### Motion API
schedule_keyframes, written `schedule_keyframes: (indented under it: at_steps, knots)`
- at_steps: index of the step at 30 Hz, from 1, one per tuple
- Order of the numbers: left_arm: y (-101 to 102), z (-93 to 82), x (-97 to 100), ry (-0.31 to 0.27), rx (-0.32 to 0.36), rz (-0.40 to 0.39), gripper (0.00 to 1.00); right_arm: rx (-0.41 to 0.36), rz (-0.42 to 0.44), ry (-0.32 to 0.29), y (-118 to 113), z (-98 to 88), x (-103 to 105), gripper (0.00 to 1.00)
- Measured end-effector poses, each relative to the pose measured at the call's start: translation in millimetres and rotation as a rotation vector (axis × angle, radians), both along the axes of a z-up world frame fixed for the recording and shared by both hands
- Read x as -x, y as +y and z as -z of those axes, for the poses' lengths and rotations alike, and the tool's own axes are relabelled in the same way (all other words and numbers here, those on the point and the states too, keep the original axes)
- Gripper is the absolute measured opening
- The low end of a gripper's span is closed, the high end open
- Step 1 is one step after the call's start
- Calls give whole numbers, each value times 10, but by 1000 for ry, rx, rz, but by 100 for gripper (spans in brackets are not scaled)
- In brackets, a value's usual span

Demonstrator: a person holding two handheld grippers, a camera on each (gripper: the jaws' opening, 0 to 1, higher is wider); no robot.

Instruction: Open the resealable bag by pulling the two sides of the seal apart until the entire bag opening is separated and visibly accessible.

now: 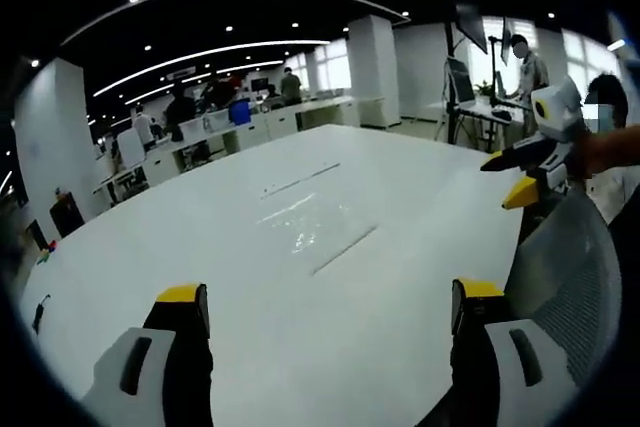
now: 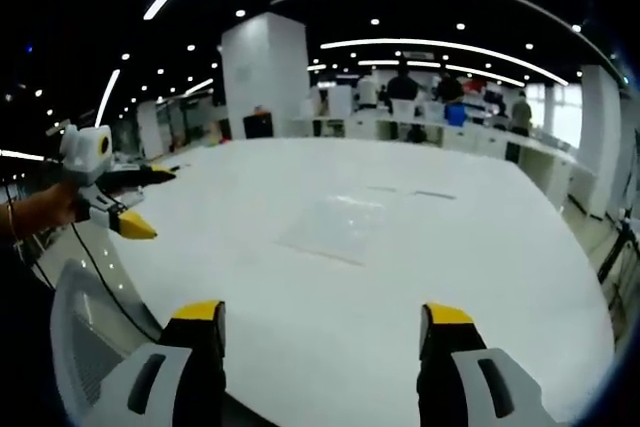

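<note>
Between the wide-spread fingers of the left gripper (image 1: 330,312) and of the right gripper (image 2: 325,332) nothing is held, only bare white table (image 2: 500,247). Ahead of both pairs, well apart from the fingers, the clear resealable bag (image 2: 335,227) lies flat on the table. Beyond the table's far edge stand desks (image 1: 260,127) and people.

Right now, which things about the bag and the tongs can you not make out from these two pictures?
- Resealable bag: clear on the white table; its seal and which end opens are too faint in the right gripper view.
- Same bag in the left gripper view: glare blurs its outline.
- Left tongs: bases cut off by the bottom edge.
- Right tongs: likewise.
</note>
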State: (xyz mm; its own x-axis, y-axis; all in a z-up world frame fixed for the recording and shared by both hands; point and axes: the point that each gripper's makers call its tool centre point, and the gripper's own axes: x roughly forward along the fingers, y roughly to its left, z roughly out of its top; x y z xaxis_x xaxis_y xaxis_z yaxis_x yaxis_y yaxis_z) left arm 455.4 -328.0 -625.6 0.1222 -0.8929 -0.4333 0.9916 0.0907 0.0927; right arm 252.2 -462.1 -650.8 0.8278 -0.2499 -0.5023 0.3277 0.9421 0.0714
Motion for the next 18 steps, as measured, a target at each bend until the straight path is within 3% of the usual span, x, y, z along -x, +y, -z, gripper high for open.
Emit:
schedule_keyframes:
  at_steps: [18]
  knots:
    - [-4, 21, 10, 21, 2, -1, 98, 3, 3, -1, 12, 20, -14, 77]
